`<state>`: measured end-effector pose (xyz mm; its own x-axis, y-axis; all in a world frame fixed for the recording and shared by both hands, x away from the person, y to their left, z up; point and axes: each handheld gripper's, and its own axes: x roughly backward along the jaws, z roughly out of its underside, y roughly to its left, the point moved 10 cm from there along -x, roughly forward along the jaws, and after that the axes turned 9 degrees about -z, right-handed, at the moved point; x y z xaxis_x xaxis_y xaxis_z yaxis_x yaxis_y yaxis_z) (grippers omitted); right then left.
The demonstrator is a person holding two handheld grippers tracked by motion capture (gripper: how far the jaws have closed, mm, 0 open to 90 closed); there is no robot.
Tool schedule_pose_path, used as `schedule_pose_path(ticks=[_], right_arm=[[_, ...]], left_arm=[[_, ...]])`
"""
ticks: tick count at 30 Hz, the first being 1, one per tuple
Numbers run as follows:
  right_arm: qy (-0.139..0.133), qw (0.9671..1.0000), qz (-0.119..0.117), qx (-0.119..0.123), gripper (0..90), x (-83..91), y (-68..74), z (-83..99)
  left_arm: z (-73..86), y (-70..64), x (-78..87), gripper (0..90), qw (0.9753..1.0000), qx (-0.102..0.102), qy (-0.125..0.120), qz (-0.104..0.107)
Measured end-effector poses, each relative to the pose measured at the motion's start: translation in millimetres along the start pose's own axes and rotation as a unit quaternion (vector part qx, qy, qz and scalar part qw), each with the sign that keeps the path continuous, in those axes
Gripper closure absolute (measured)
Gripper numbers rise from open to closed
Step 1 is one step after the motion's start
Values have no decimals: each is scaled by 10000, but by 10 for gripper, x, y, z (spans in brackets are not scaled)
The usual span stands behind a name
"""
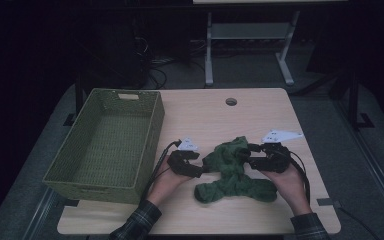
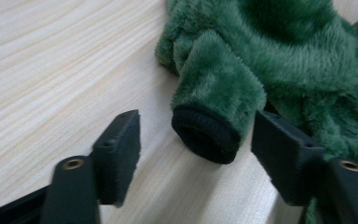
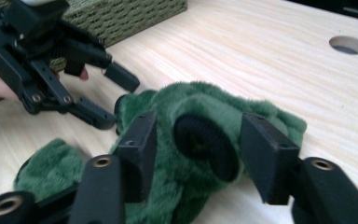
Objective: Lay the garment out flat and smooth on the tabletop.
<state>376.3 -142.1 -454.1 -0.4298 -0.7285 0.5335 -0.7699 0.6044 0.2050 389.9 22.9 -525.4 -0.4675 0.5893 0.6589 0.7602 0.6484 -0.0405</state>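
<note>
A green fuzzy garment [image 1: 232,172] with black ribbed cuffs lies crumpled on the wooden table [image 1: 205,115], between my two grippers. My left gripper [image 1: 201,170] is at its left edge and stands open. One sleeve cuff [image 2: 206,135] lies on the table between its jaws, with a gap on each side. At the garment's upper right, my right gripper [image 1: 246,156] is open too, its jaws on either side of another black cuff [image 3: 205,140]. The left gripper [image 3: 114,98] is also seen across the garment [image 3: 191,102] in the right gripper view.
An empty green woven basket [image 1: 87,107] stands on the left part of the table, its corner [image 3: 121,18] just behind the left gripper. A round cable hole [image 1: 231,101] is near the table's far edge. A desk frame and cables stand on the floor beyond.
</note>
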Motion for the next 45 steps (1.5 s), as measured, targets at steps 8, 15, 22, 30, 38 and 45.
schedule_pose_path(ticks=[8,15,22,30,38,45], right_arm=[[31,10000,56,-15,717,-50,-44,11],[25,9999,118,8,810,7,-96,48],[-21,9998,204,-51,810,155,-176,137],[319,9989,228,-261,824,245,-255,498],[731,9952,200,-622,827,283,-310,889],[1085,9915,198,-691,831,199,-309,1043]], left_arm=[[13,-46,-34,647,9999,-107,-10,117],[-18,-55,23,843,9996,-270,-88,81],[-147,5,222,851,9985,-251,-473,-73],[-140,-99,274,857,9982,-361,-487,-2],[29,-318,124,859,9982,-491,-83,318],[137,-390,23,858,9975,-543,185,401]])
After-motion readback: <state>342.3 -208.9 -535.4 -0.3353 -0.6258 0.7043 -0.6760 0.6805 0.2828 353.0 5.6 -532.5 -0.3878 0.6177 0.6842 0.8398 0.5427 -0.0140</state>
